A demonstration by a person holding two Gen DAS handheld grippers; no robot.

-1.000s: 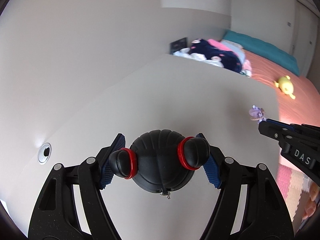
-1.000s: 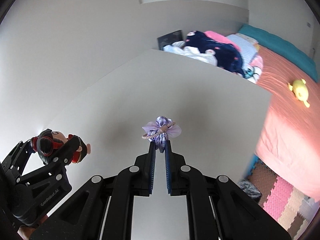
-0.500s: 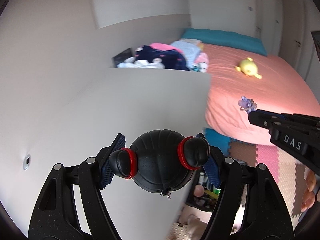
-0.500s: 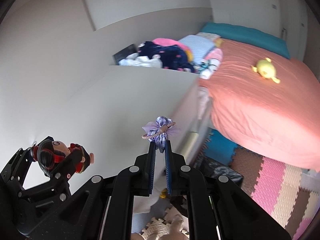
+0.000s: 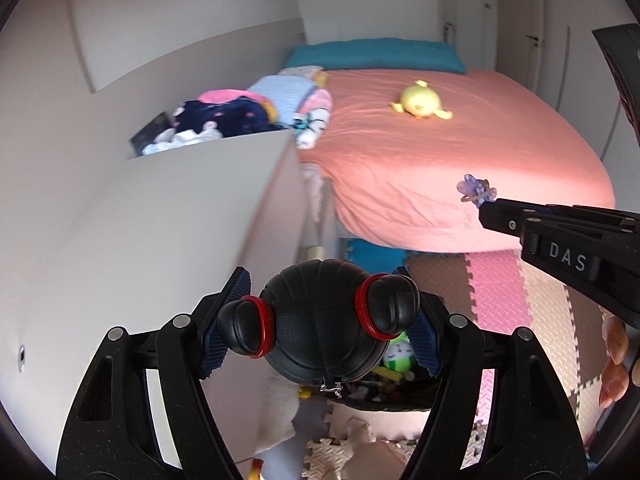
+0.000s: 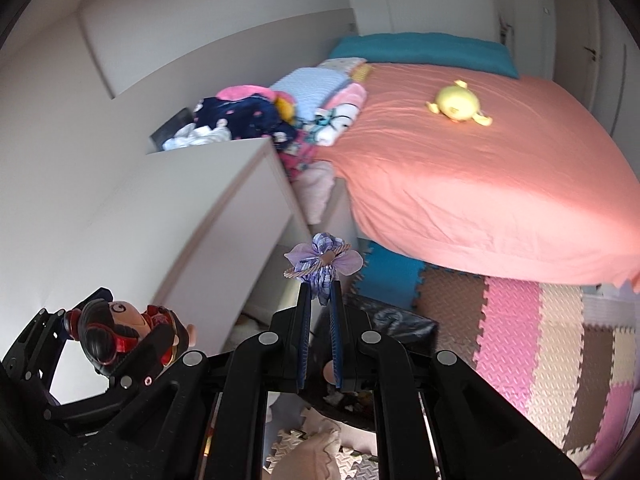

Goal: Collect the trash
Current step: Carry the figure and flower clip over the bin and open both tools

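Between my left gripper's (image 5: 320,320) pads sits a doll head (image 5: 320,324), black hair with red-ringed buns, the jaws pressed against the buns on either side; the right wrist view shows its face turned away from that camera's side. My right gripper (image 6: 318,304) has its jaws drawn narrow on a small purple bow (image 6: 322,262), which sticks out just past the fingertips with only its lower ribbon pinched.

Both pieces are lifted and in hand, so I judge the picking part done for these two; what is left is dropping them. Below and near, between the two grippers, I see a black bag (image 6: 396,320) on the foam floor mat (image 6: 520,320), with small bits already inside as far as I can tell. That looks like the place for them, though neither piece is over its mouth yet: the doll head hangs above its near edge in the left wrist view, the bow above its left rim in the right one.

To the left stands a white cabinet (image 5: 192,208); far right lies a bed (image 5: 460,148) with a yellow plush (image 5: 420,102) on it, untouched.
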